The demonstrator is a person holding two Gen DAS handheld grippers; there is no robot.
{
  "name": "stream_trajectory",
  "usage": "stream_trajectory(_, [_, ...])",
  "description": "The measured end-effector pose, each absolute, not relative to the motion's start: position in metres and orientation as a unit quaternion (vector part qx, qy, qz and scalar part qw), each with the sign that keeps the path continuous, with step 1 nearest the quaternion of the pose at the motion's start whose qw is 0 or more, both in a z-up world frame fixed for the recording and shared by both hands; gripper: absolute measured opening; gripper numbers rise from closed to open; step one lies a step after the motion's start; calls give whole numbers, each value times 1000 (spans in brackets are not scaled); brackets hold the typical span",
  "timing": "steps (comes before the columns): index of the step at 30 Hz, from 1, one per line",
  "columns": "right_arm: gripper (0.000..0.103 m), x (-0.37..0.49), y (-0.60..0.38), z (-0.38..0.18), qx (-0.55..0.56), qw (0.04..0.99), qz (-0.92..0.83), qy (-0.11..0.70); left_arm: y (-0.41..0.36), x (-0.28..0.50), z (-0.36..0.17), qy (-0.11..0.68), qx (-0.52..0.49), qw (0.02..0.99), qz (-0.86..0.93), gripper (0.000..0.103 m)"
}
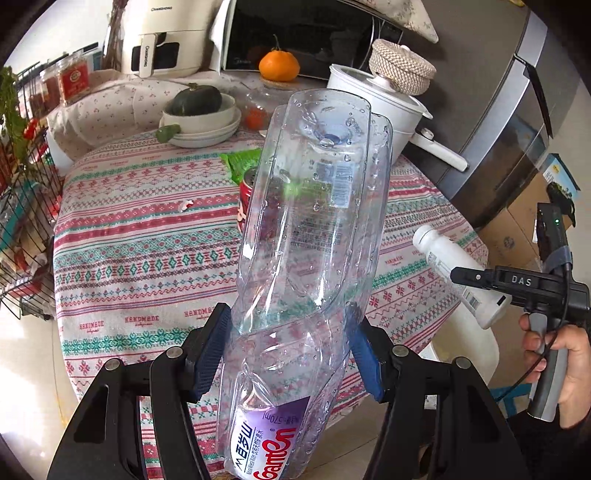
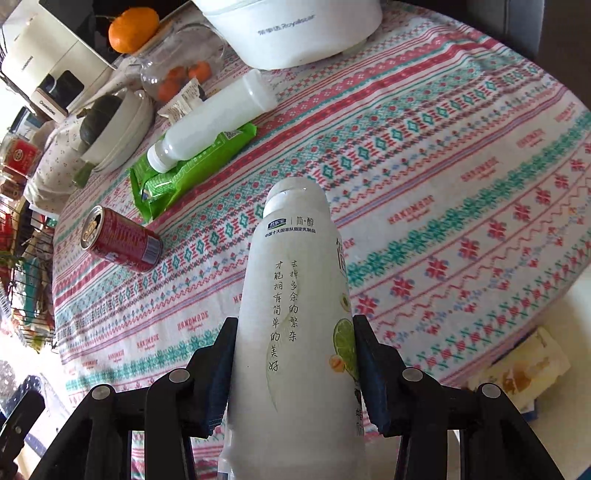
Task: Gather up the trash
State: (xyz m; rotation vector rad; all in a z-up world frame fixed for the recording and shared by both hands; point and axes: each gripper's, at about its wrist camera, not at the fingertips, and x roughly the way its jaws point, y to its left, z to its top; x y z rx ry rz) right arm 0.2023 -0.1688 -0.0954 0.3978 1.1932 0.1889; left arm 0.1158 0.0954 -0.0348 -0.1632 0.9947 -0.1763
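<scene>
My left gripper (image 1: 290, 350) is shut on a clear empty plastic water bottle (image 1: 306, 236) with a purple label, held above the table with its base pointing away. My right gripper (image 2: 293, 369) is shut on a white yogurt bottle (image 2: 295, 314), cap end forward; it also shows in the left wrist view (image 1: 454, 273) at the right. On the patterned tablecloth (image 2: 443, 184) lie a red drink can (image 2: 120, 240) on its side, a green snack wrapper (image 2: 188, 170) and a second white bottle (image 2: 214, 122) resting on the wrapper.
At the table's back stand a white pot (image 1: 380, 107), stacked bowls holding a dark squash (image 1: 199, 110), a glass jar of oranges (image 2: 177, 70), a large orange (image 1: 279, 64), a microwave (image 1: 306, 33) and an air fryer (image 1: 162, 40). A wire rack (image 1: 22, 221) is left; cardboard boxes (image 1: 524, 221) right.
</scene>
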Motion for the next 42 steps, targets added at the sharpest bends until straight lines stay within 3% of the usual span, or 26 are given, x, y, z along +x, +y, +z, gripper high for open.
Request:
stream_trajectory(14, [52,124,-256,-70,187,832,87,514,23,110,-44,490,-27,860,-142,65])
stream_trajectory(23, [52,95,-311,-95,214,825,54,520,-62,101,-58,504,43,836,-211,65])
stream_trajectory(34, [52,65,-381,-119,255,807,-9,533,-188,83,-106,563,88,754,-327,65])
stream_trajectory(42, [52,49,-414,-126,275,799,-42,534,-237,90,-152,606,114,716,-329,66])
